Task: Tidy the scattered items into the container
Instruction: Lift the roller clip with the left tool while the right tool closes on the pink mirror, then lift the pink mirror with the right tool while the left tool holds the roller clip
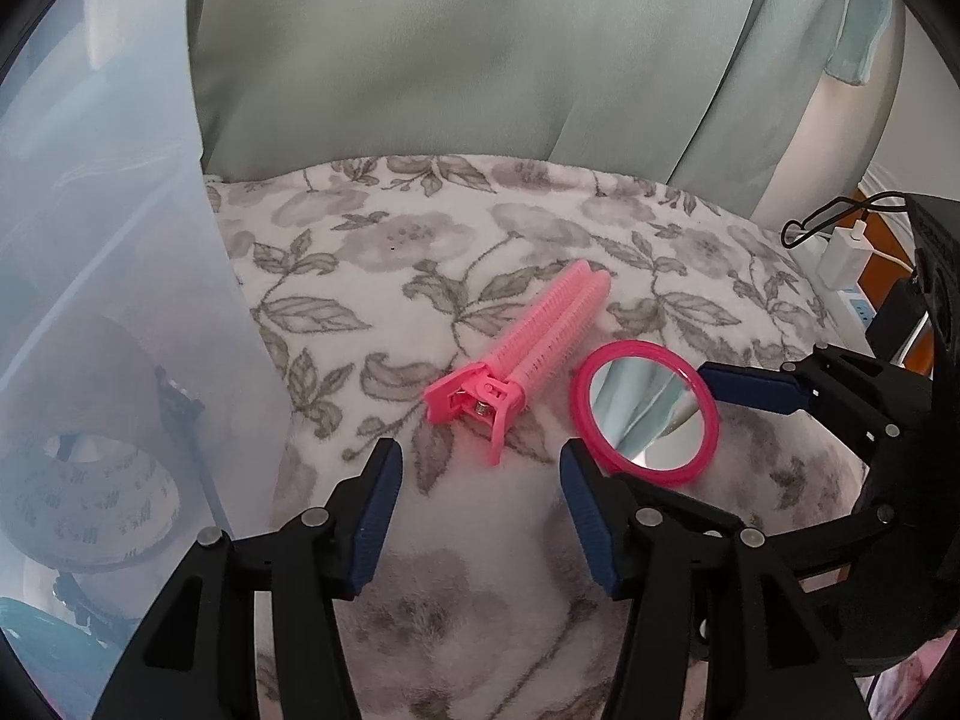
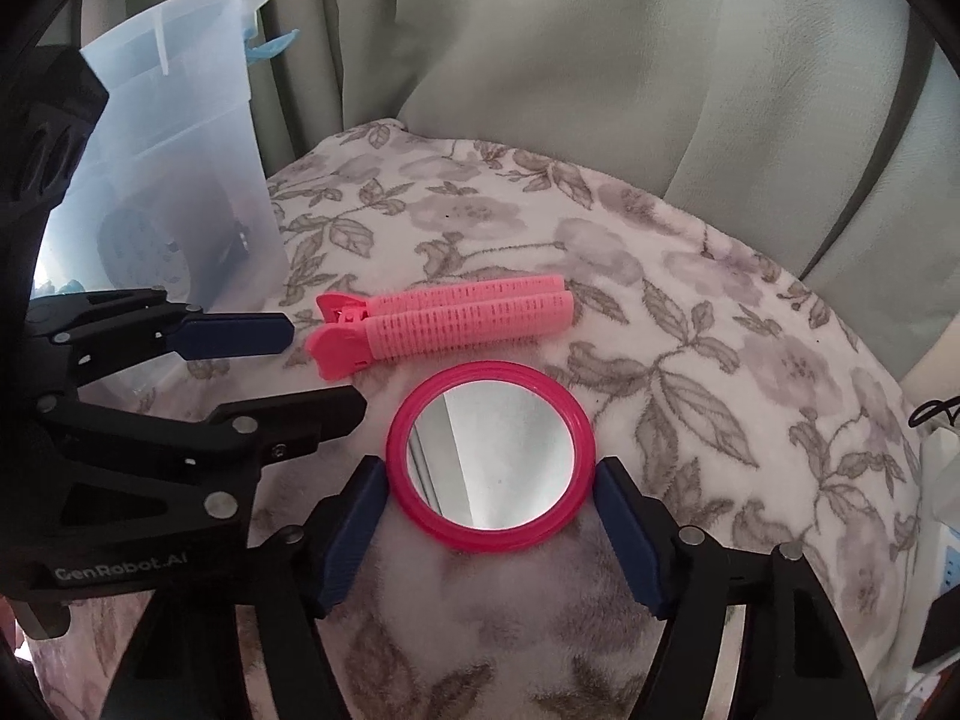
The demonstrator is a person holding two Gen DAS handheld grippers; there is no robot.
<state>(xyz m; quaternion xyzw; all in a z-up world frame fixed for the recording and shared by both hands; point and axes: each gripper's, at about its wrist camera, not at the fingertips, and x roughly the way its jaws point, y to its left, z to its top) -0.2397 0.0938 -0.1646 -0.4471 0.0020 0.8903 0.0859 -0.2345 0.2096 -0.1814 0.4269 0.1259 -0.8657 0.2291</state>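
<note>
We see a bed or cushion under a floral blanket, with green curtains hanging behind its far edge. Two scattered items lie near the middle of the blanket: a pink hair-roller clip and, just beside it on the near side, a round pink mirror lying face up. The translucent container stands at the blanket's left edge, and a roll of tape shows dimly through its wall. Our right gripper has its fingers apart on either side of the mirror's near rim; the left pad sits right against the rim, the right pad just clear of it. Our left gripper hovers with fingers apart and nothing between them, its tips just short of the clip's hinged end.
</note>
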